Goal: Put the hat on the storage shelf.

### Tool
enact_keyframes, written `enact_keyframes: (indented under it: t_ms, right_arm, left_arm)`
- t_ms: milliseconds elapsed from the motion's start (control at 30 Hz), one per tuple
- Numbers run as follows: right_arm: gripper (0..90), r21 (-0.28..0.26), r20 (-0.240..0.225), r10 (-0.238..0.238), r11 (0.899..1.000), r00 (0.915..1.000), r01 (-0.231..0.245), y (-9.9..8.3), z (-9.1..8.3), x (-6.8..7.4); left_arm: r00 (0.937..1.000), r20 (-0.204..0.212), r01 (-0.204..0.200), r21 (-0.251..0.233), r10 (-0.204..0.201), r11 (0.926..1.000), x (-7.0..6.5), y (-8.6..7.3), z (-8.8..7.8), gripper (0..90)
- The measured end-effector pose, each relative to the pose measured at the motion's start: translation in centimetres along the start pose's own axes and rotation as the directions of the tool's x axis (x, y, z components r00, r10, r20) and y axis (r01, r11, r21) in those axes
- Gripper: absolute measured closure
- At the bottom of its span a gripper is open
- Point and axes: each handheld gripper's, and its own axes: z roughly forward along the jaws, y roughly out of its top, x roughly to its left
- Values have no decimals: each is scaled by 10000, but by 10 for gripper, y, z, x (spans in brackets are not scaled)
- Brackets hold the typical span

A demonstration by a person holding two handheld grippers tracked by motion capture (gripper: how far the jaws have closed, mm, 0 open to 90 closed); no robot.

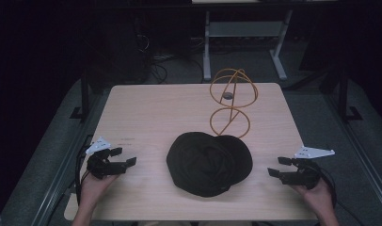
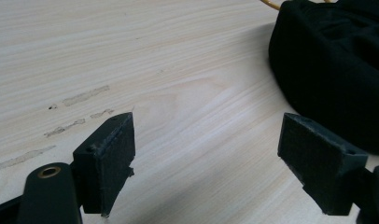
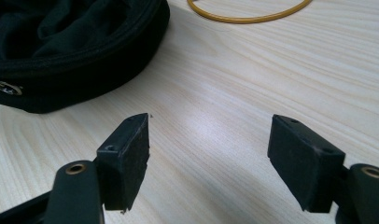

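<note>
High view: we rest our left gripper (image 1: 124,157) and right gripper (image 1: 279,166) on the pale wooden table (image 1: 147,108), both claws released and empty. Between them, near the front edge, lies the untouched black fabric cap (image 1: 209,162), its far rim touching the orange wire stand (image 1: 231,101). Nothing looks begun. Bare tabletop on both sides gives us room to close in.

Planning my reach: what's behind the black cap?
An orange wire stand rises just behind the cap, its base ring at the cap's rim. The cap may hide part of that ring; I cannot tell.
</note>
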Motion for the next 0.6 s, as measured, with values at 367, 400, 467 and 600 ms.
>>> enact_keyframes:
  t_ms: [367, 400, 467, 600]
  right_arm:
    - [286, 11, 9, -76, 10000, 10000, 76, 3, -1, 6]
    - [285, -3, 14, -101, 9999, 9999, 101, 4, -2, 7]
    - [280, -51, 23, -237, 9997, 9997, 237, 6, -2, 10]
    - [274, -132, -57, -413, 9991, 9991, 413, 13, -2, 18]
  left_arm:
    - [10000, 82, -1, -55, 1, 10000, -1, 0, 0, 186]
    - [10000, 91, -24, -48, 24, 10000, 0, 0, 0, 186]
    - [9999, 113, -13, -49, 14, 10000, 0, 0, 0, 185]
    - [9999, 122, -37, -81, 38, 10000, -1, 0, 0, 185]
